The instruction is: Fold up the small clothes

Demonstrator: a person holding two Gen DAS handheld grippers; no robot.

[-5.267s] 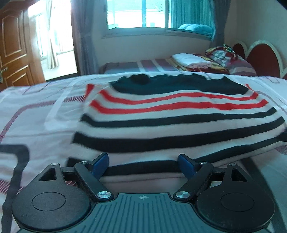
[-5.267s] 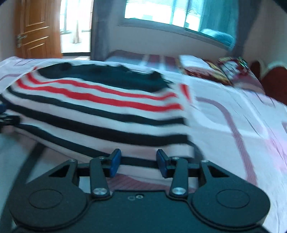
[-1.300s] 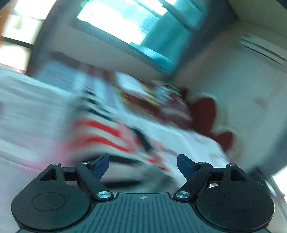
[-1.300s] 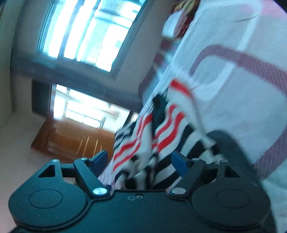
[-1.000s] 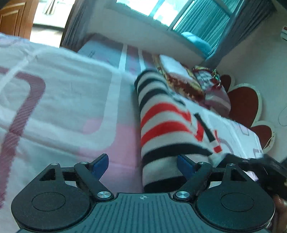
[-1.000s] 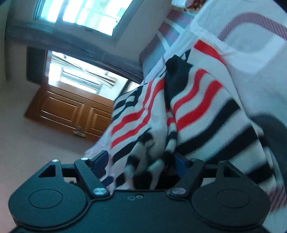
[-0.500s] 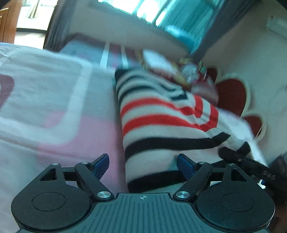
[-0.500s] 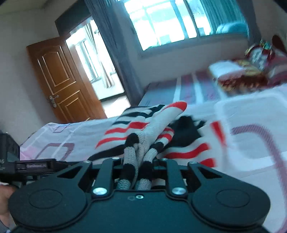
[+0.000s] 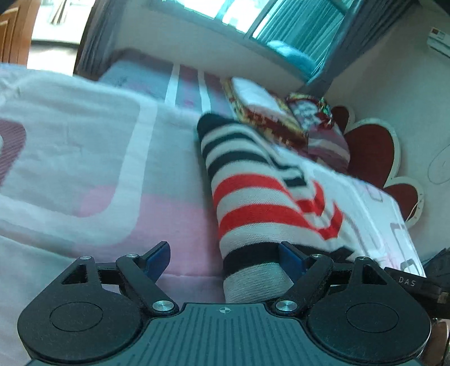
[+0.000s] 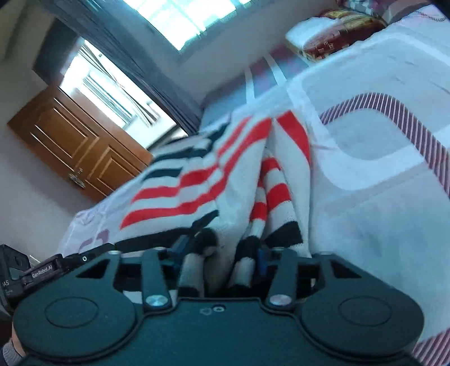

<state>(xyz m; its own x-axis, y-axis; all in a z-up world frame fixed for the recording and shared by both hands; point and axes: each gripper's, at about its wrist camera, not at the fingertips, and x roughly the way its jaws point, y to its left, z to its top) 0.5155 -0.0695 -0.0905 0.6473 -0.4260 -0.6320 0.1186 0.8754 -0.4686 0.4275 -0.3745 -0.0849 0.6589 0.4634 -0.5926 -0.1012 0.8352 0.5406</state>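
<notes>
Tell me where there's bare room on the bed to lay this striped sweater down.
Bare bedsheet lies left of the striped sweater, out toward the door side. More sheet opens beyond the right gripper, up to the pillows. The headboard end, with folded bedding, is crowded.

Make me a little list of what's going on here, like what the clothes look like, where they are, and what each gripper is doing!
clothing: striped sweater, white with red and black stripes, partly folded
where: on a bed with a pink and white sheet
left gripper: open, one finger against the sweater's near end, not pinching it
right gripper: shut on bunched sweater fabric
background: wooden door, window, pillows at the far end of the bed
</notes>
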